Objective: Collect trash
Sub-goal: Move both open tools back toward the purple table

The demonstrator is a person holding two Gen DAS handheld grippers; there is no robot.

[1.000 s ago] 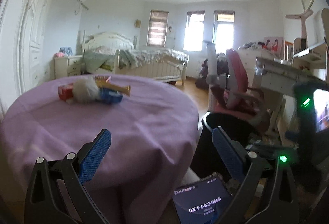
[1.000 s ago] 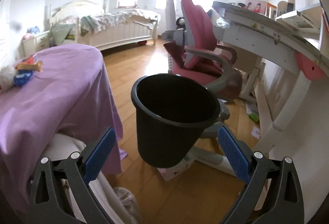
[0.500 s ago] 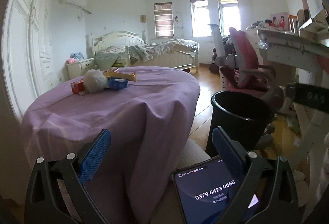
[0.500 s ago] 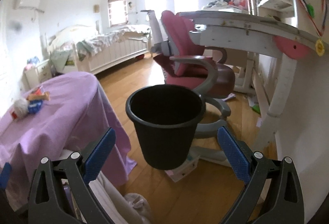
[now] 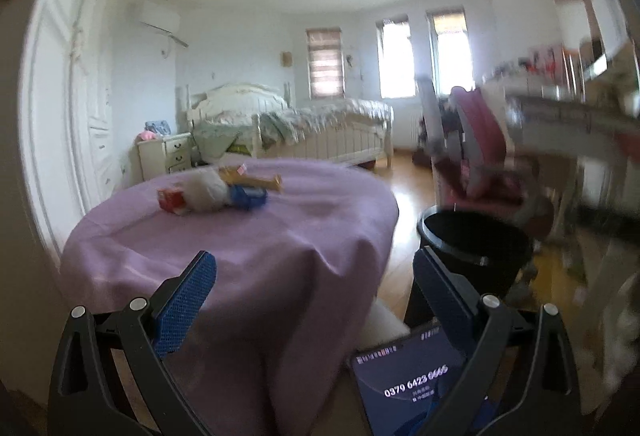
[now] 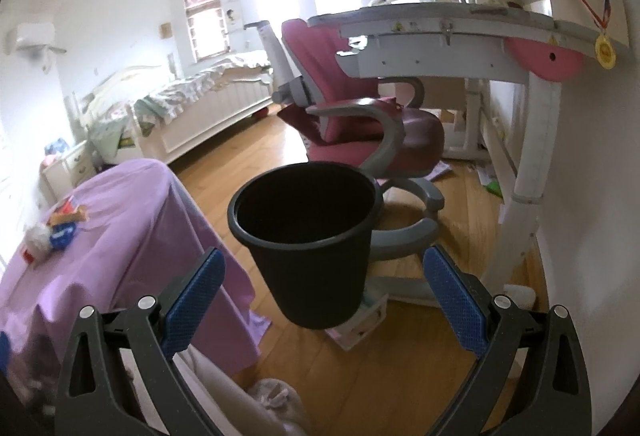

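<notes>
Lying in a small heap at the left centre of the left wrist view, on the far part of a round table draped in purple cloth [image 5: 248, 236]: four bits of trash, counted as a red carton [image 5: 171, 199], a crumpled white wad [image 5: 205, 191], a blue wrapper [image 5: 249, 196] and a yellow-orange wrapper [image 5: 252, 180]. Running with its long axis left to right across the frame, the yellow-orange wrapper pointing toward the right edge. Blurring too much for any print on the wrappers to be read. Standing upright on the wooden floor right of the table, one black bin [image 6: 306, 236], mouth open upward, filling the centre of the right wrist view. Showing digits reading roughly "0379 6423 6665" at the bottom of the left view, one phone screen [image 5: 404, 380]. Hovering spread wide and gripping nothing, the left gripper [image 5: 314, 296], short of the heap. Hanging equally wide apart and bare, the right gripper [image 6: 324, 286], framing the bin's lower half without touching it.
</notes>
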